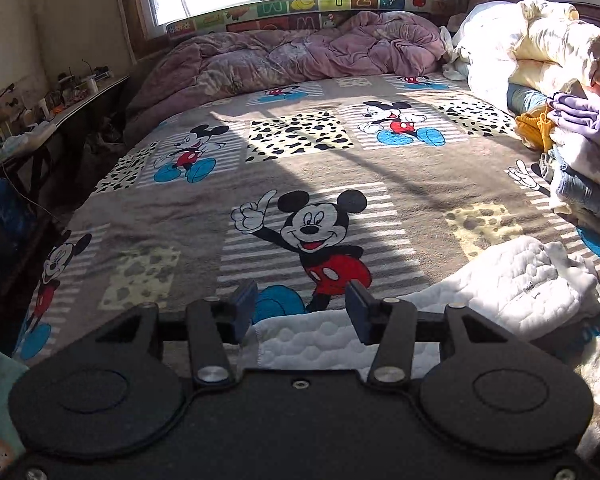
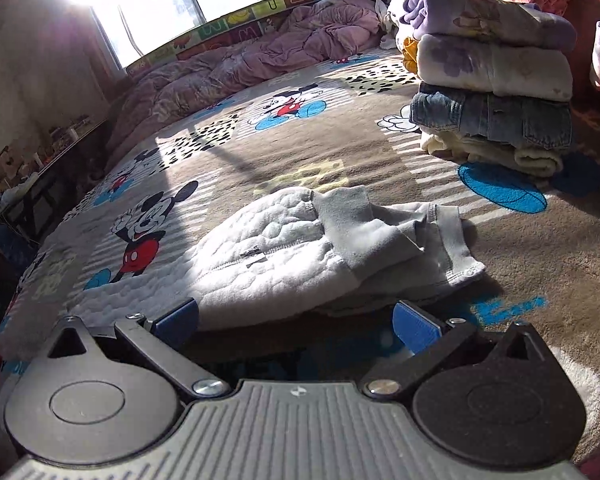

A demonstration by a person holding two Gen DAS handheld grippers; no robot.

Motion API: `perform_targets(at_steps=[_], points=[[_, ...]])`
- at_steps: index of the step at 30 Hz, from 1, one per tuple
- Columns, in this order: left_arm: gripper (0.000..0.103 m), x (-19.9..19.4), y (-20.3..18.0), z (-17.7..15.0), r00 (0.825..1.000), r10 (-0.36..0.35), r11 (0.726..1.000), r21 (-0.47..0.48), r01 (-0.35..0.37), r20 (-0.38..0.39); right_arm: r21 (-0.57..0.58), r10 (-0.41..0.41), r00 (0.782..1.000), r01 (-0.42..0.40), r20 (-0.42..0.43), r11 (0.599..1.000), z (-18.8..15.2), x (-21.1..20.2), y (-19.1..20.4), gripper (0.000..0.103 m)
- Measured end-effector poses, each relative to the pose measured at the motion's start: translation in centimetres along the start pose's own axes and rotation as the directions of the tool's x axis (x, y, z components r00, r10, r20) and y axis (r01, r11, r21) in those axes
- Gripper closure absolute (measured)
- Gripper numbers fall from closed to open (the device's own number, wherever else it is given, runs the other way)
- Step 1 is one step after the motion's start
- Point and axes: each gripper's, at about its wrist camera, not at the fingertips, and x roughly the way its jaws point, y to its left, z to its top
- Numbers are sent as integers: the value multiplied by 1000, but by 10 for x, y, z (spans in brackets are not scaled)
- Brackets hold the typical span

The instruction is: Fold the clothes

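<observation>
Both grippers sit low at the bed's near edge. Left gripper [image 1: 301, 308] has jaws parted over the white quilted garment's [image 1: 516, 280] hem, gripping nothing; right gripper [image 2: 296, 322] gapes wide before its crumpled bulk, ready to lift. Folded pile [image 2: 492, 80] waits far right.

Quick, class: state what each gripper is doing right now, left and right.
Left gripper: open, holding nothing, the white quilted garment hem between its fingers.
Right gripper: open, empty, facing the garment.

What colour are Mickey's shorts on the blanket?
Red with white buttons; clearest in the left wrist view, on the Mickey Mouse blanket.
</observation>
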Motion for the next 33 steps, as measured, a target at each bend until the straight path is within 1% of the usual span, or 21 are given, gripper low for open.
perform_targets(at_steps=[2,6,10,11,13,15,18,19,21,24,26,29,33], points=[[51,0,-13,7,999,-38,998,48,38,-2,38,5,1000,-6,4,999,9,-1,-16,0],[49,8,-34,19,993,-114,987,107,116,-21,34,32,999,-33,23,999,33,-3,-30,0],[47,28,-62,14,989,-143,965,218,146,-27,35,89,995,-91,51,995,62,0,-35,1],[47,39,-68,10,986,-156,960,227,165,-55,36,92,994,-94,61,995,67,2,-36,1],[47,57,-80,1,982,-152,947,268,176,-109,36,97,992,-100,82,994,75,6,-38,1],[47,73,-94,-8,976,-155,928,317,196,-149,36,101,990,-106,102,994,84,11,-41,1],[47,93,-108,-18,964,-180,912,334,239,-198,49,131,988,-135,82,990,78,26,-51,1],[47,100,-112,-20,959,-186,913,324,249,-213,42,145,987,-148,73,988,72,33,-55,1],[47,109,-119,-22,951,-205,917,295,270,-233,5,147,987,-147,65,989,60,45,-57,3],[47,121,-128,-19,938,-247,923,236,304,-242,-55,144,988,-141,64,989,40,63,-59,13],[47,129,-133,-15,931,-283,926,188,328,-233,-74,143,987,-138,71,988,29,72,-61,21],[47,144,-141,-8,916,-329,924,124,363,-230,-52,104,993,-101,49,993,31,83,-60,23],[47,172,-154,-1,901,-354,926,39,375,-253,-68,76,996,-73,47,995,42,91,-61,23]])
